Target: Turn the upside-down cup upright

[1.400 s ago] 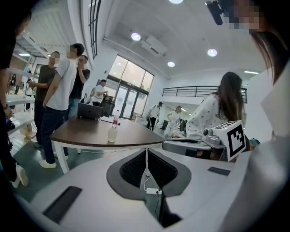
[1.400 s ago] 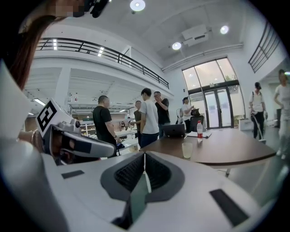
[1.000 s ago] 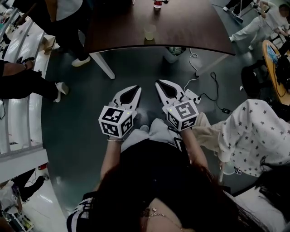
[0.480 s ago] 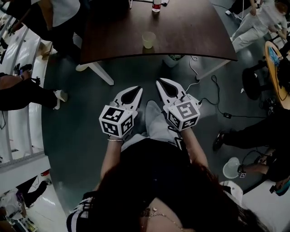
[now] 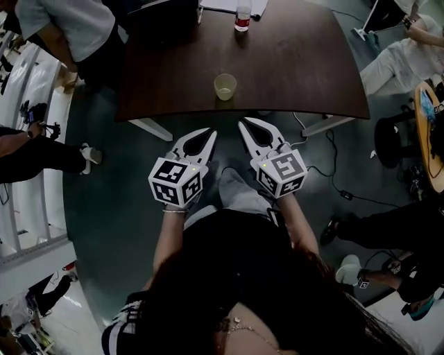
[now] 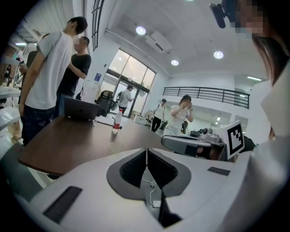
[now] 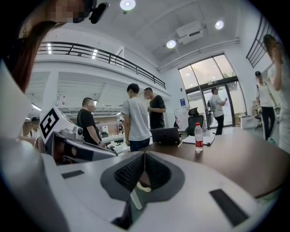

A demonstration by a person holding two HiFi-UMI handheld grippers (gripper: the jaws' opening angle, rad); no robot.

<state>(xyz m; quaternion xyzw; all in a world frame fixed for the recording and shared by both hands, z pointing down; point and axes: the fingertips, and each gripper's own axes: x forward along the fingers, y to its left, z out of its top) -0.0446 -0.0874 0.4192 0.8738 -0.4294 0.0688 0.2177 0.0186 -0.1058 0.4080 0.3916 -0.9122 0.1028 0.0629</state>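
A pale translucent cup (image 5: 225,86) stands on the dark brown table (image 5: 298,76) near its front edge, also seen small as the cup (image 6: 116,147) in the left gripper view; which way up it stands I cannot tell. My left gripper (image 5: 207,133) and right gripper (image 5: 244,125) are held side by side over the floor, short of the table's edge and pointing at the cup. Both are shut with nothing between the jaws, as the left gripper (image 6: 146,150) and right gripper (image 7: 145,153) show in their own views.
A water bottle (image 5: 242,17) and a laptop (image 6: 81,108) sit at the table's far end. People stand at the table's far left (image 5: 76,28), and others are seated at the right (image 5: 409,48). Cables (image 5: 333,173) lie on the floor to the right.
The table and cup have come nearer and lower in the head view as I walked toward them. Both grippers kept their place ahead of me, shut throughout. The star-patterned figure at the right is gone from view.
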